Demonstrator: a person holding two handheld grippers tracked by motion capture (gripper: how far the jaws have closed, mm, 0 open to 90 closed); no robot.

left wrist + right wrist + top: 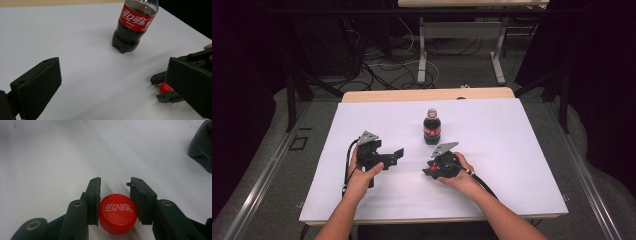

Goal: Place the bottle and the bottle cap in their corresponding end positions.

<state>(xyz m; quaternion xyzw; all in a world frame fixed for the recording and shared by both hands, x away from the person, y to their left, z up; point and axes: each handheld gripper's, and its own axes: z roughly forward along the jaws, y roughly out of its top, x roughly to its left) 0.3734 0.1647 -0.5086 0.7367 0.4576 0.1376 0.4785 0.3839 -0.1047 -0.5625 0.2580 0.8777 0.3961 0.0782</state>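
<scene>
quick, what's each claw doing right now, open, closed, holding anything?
Left claw: open, holding nothing.
Right claw: closed on the red bottle cap, which rests on the table.

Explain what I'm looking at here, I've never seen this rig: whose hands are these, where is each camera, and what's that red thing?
There is no robot arm here. A person sits at a white-covered table and holds a two-jaw tool in each hand: the left gripper and the right gripper. The high view looks down from above the person's side. The other two pictures come from cameras riding on each gripper, looking along its black jaws.

On the table stands a cola bottle with a red label. In the right gripper view, a red bottle cap sits between the jaws; one jaw touches it, and the other looks just off it, so I cannot tell if it is gripped. The left gripper's jaws stand wide apart, holding nothing.
</scene>
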